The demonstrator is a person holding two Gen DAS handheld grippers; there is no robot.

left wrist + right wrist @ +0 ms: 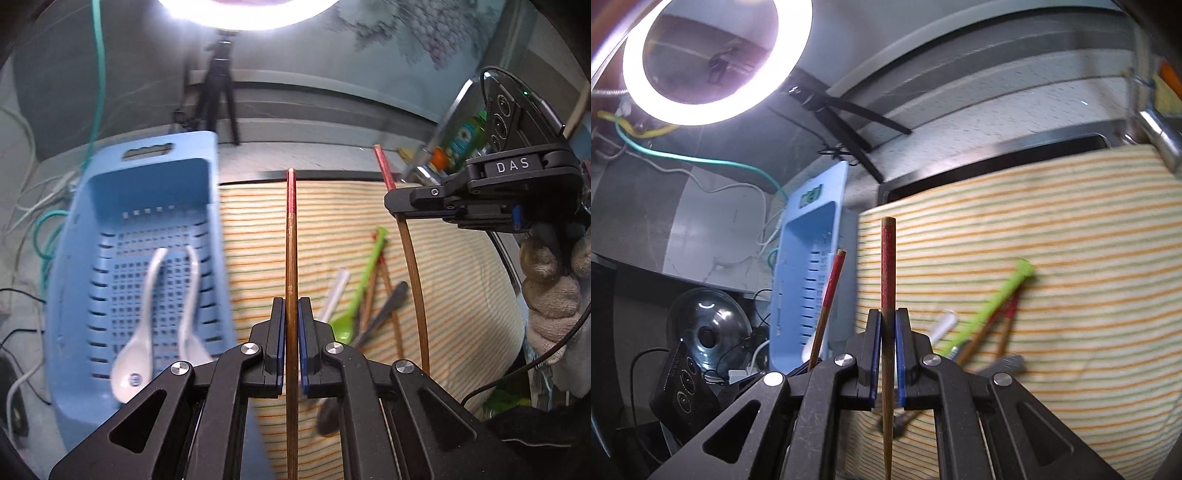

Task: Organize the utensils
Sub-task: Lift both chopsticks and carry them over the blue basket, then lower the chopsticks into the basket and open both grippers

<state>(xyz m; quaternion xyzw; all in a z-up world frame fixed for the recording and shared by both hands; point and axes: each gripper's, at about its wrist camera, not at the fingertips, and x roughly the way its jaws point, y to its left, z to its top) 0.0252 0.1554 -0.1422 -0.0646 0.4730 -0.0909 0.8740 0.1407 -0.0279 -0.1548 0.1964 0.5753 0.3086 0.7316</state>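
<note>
My left gripper [291,306] is shut on a brown chopstick with a red top [291,236], held upright above the striped cloth [461,277]. My right gripper [887,317] is shut on a matching chopstick [888,266]; in the left wrist view that gripper [397,201] is at the upper right with its chopstick [415,280] hanging down. The left hand's chopstick [832,288] shows at the left of the right wrist view. On the cloth lie a green spoon [364,280], a white utensil [334,295], more chopsticks [391,306] and a dark-handled utensil [384,310]. A blue basket [74,258] holds two white spoons [138,350].
A ring light on a black tripod [218,88] stands behind the basket. Cables [44,229] trail at the left. A sink edge [997,151] runs under the cloth, with a metal tap [1160,129] at the right. A glass lid [705,328] lies low at the left. A gloved hand [550,277] holds the right gripper.
</note>
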